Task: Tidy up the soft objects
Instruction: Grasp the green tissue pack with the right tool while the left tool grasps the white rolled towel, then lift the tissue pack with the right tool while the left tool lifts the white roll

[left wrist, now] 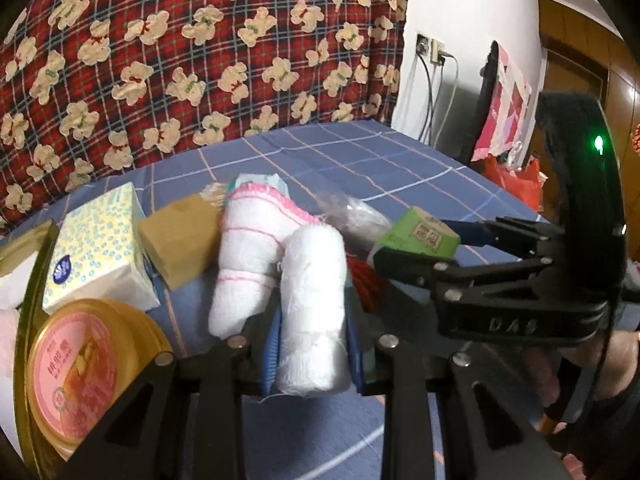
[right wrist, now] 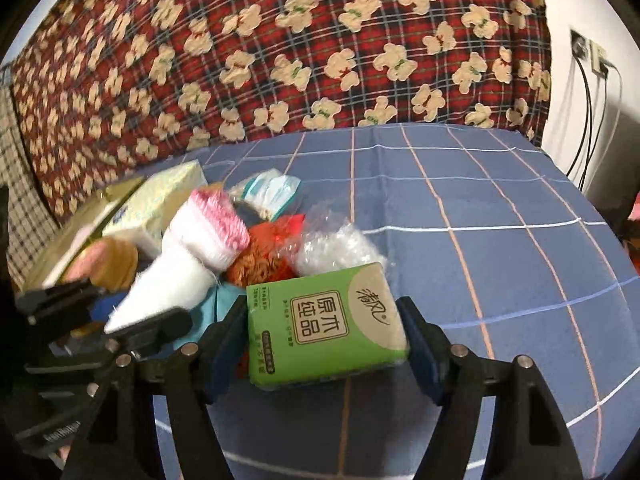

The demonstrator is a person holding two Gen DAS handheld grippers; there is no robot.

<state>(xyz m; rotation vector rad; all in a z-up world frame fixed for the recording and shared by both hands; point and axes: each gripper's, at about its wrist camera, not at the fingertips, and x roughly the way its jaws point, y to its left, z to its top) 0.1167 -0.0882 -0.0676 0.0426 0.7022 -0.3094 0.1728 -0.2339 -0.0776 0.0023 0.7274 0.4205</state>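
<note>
My left gripper is shut on one end of a rolled white towel with pink trim, which bends up and over from between the blue pads. My right gripper is shut on a green tissue pack, a pad pressed on each side, and holds it above the blue checked sheet. In the left wrist view the right gripper comes in from the right with the green pack. The right wrist view has the left gripper at the lower left with the towel.
A pile lies on the bed: a yellow-flowered tissue pack, a brown block, a round gold tin with a pink lid, a clear plastic bag and a red-orange bundle. A bear-patterned red quilt rises behind.
</note>
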